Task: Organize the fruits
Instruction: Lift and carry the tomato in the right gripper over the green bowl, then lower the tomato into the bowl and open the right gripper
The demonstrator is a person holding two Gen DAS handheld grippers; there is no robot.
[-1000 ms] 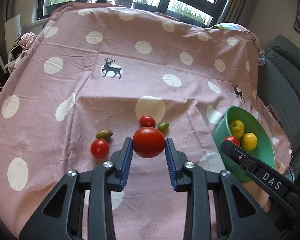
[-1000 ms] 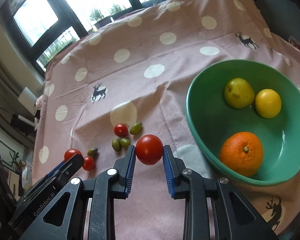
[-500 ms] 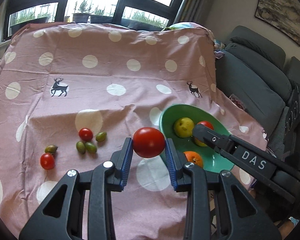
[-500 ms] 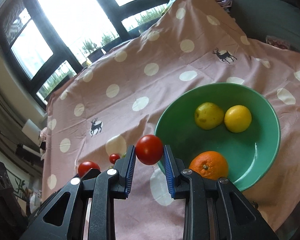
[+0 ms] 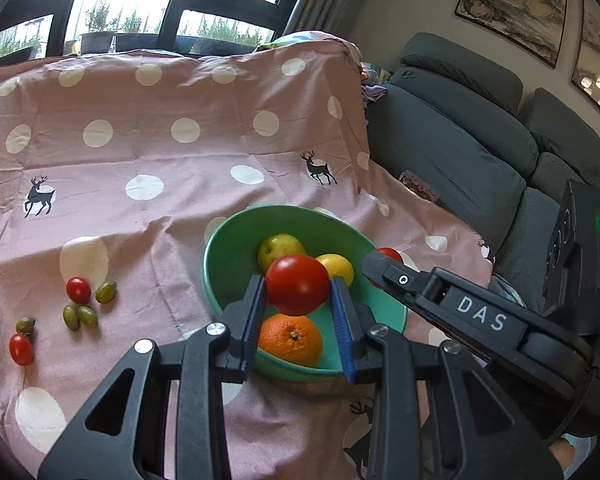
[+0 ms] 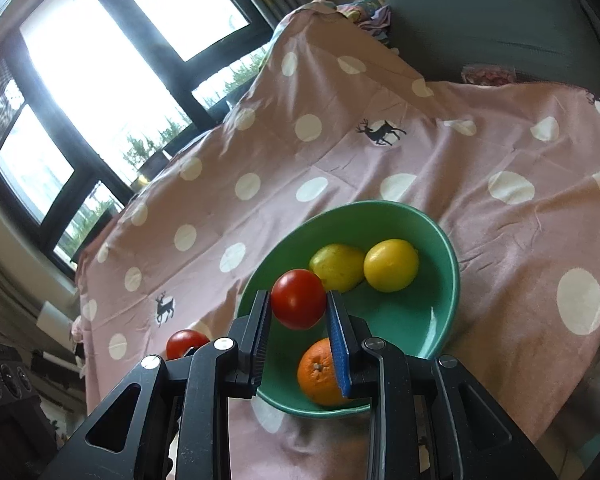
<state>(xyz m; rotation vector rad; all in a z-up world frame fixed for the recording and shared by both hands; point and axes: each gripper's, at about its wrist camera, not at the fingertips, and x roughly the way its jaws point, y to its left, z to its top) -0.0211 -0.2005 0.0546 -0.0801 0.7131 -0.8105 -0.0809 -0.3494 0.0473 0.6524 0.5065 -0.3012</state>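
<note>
Left gripper [image 5: 298, 300]: fingers closed on a large red tomato [image 5: 297, 290], pinched between the blue pads near their tips.
Right gripper [image 6: 298, 312]: fingers narrowed on a second red tomato [image 6: 298, 298], gripped the same way.
Green bowl [image 5: 216, 272]: just below and beyond both sets of fingers, on the pink dotted cloth [image 5: 160, 160].
In the bowl: an orange [image 5: 291, 339] under the left fingers, two yellow fruits [image 6: 364, 267] past the tips.
Loose fruit: small tomatoes and olives [image 5: 80, 308] on the cloth, well left of the left fingers.
</note>
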